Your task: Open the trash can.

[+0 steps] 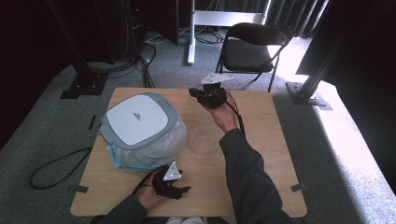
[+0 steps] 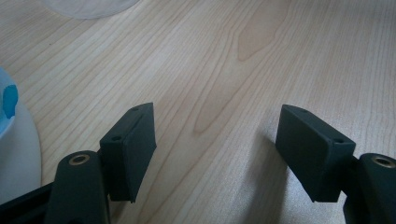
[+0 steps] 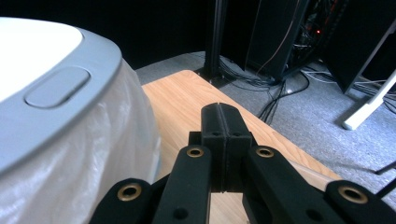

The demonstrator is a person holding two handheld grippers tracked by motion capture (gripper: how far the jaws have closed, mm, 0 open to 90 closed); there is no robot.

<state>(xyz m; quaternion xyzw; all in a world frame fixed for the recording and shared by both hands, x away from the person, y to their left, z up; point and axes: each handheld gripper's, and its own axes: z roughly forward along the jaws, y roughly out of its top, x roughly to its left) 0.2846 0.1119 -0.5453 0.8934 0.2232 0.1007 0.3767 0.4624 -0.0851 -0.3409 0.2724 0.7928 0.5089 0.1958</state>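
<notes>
A wooden worktop [image 1: 261,140] carries a lidded bin [image 1: 137,119], white and grey on top and lined with a clear plastic bag [image 1: 154,151], which fills the left half from near the far edge almost to the near one. Just right of it, at the middle of the worktop, sits a clear plastic cup or bowl [image 1: 203,139], hard to make out against the wood. The right tongs [image 1: 205,96] are raised over the far edge, their jaws pressed flat together with nothing between them; the right gripper view looks past the bin's lid button [image 3: 57,87] toward the far-left corner. The left tongs [image 1: 173,186] rest low at the near edge, just below the bin, jaws spread wide over bare wood in the left gripper view, with the bag's edge [image 2: 16,140] at the side. The work appears to be at an approach stage: neither tool holds anything. A likely next move is for the right tongs to come down on the lid button or open for the clear vessel, while the left steadies the bin.
</notes>
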